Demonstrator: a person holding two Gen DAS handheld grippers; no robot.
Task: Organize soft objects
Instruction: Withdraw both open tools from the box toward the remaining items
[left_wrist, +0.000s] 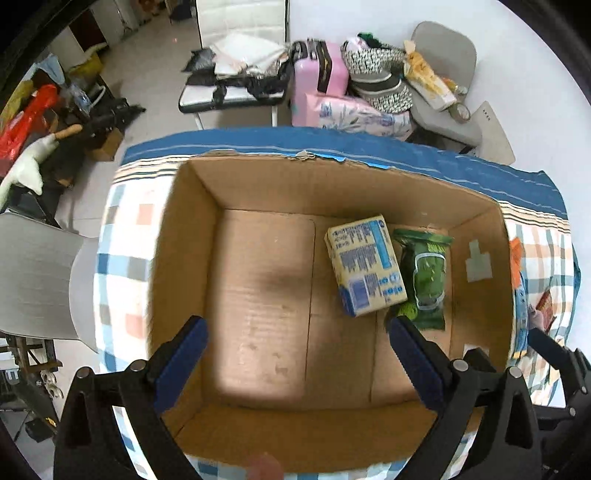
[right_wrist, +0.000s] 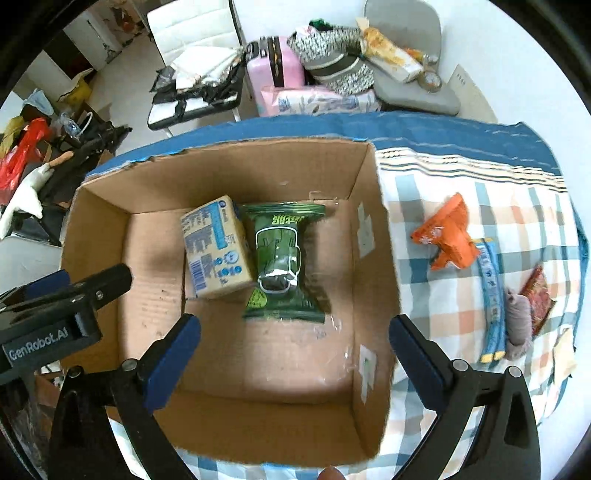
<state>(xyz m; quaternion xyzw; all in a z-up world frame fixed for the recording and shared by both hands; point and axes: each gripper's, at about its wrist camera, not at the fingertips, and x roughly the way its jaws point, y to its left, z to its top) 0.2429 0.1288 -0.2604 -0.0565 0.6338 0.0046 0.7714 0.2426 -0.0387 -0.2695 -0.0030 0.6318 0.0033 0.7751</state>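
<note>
**Both tongs empty over the box**

Left gripper (left_wrist: 295, 354) and right gripper (right_wrist: 293, 349) both hang spread wide, holding nothing, above the cardboard box (right_wrist: 384, 258). Yellow pack (right_wrist: 216, 247) and green pouch (right_wrist: 282, 258) already lie inside. The orange packet (right_wrist: 448, 236) lies outside, right of the box, so the right gripper's nearer.

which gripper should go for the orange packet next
Right, probably. The orange packet lies on the checked cloth to the right of the box, on that side. The right hand-held gripper is open and empty. The left hand-held gripper, also open, hangs over the box's left part.
</note>
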